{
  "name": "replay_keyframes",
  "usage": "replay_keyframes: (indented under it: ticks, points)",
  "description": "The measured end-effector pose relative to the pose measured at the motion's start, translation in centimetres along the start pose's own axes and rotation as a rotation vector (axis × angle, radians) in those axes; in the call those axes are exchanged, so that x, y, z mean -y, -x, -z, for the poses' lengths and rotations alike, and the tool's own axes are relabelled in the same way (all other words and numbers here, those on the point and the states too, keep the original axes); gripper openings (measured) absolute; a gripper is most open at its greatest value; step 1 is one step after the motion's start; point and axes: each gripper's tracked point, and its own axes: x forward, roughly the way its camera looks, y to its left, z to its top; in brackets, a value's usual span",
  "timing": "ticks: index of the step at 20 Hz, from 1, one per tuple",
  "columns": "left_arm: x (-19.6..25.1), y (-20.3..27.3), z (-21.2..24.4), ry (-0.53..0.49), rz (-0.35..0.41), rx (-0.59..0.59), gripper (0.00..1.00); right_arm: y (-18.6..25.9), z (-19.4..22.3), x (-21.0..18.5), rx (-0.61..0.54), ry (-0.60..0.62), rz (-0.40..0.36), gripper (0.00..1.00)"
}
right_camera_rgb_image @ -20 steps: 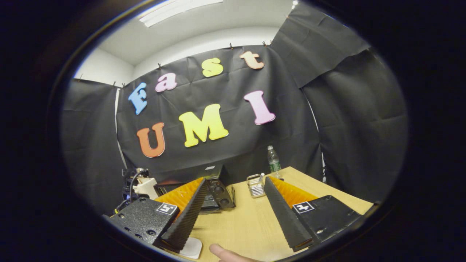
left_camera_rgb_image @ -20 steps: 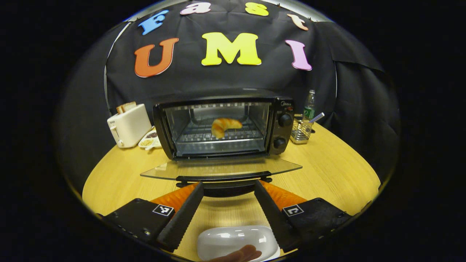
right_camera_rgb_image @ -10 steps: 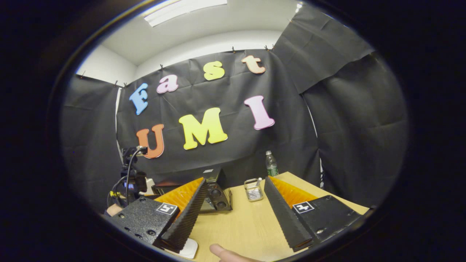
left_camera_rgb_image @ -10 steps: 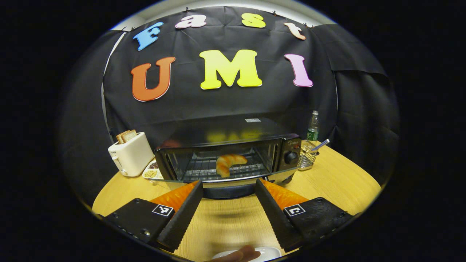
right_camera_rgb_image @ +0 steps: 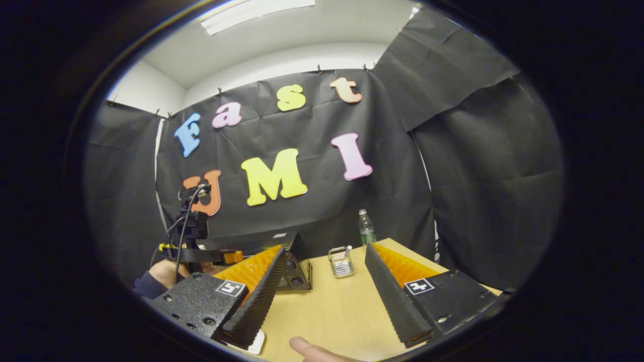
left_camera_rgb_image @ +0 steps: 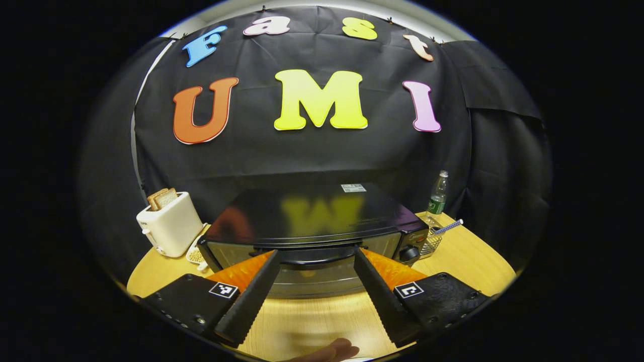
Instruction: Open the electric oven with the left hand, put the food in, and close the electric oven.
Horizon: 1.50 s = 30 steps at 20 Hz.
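Note:
The black electric oven (left_camera_rgb_image: 312, 211) sits mid-table, seen from above and in front. Its glass door (left_camera_rgb_image: 312, 281) stands raised against the front, and I cannot tell whether it is fully closed. The door handle (left_camera_rgb_image: 314, 255) lies between the fingertips of my left gripper (left_camera_rgb_image: 316, 254), which is open around it. The food inside is hidden. My right gripper (right_camera_rgb_image: 325, 250) hangs open and empty over the table, right of the oven (right_camera_rgb_image: 294, 271). The right gripper view also has the left gripper (right_camera_rgb_image: 198, 251), held by a hand (right_camera_rgb_image: 163, 271) at the oven's front.
A white toaster (left_camera_rgb_image: 168, 226) with bread and a small snack dish (left_camera_rgb_image: 193, 254) stand left of the oven. A wire basket (left_camera_rgb_image: 432, 240) and a water bottle (left_camera_rgb_image: 438, 193) stand to its right. A white plate's corner (right_camera_rgb_image: 250, 345) lies by the wooden table's (right_camera_rgb_image: 332, 311) near edge.
The oven door has swung up from flat open to against the front, my left gripper rising with its handle. The croissant went out of sight. The right gripper barely moved.

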Motion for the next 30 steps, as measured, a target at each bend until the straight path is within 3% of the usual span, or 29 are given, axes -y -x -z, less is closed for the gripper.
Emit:
replay_keyframes:
  ticks: [11,19,21,29,30]
  points:
    - [-0.2,12.3,-2.8,-0.052,0.020,0.136,0.97,4.7,-2.5,-2.8,0.034,0.038,-0.021,0.97]
    - [-3.6,21.9,-2.5,-0.027,-0.044,0.206,0.97,5.7,-3.5,-6.2,0.004,0.090,-0.085,1.00]
    - [-4.1,24.5,-2.3,-0.012,-0.046,0.228,0.97,5.7,-3.4,-6.7,-0.007,0.110,-0.091,0.96]
    - [-5.0,32.3,1.2,-0.001,-0.059,0.308,0.97,9.9,-1.7,-7.7,-0.031,0.150,-0.075,0.96]
    - [-4.9,33.0,1.7,0.009,-0.057,0.312,0.97,10.3,-1.4,-7.9,-0.033,0.160,-0.073,1.00]
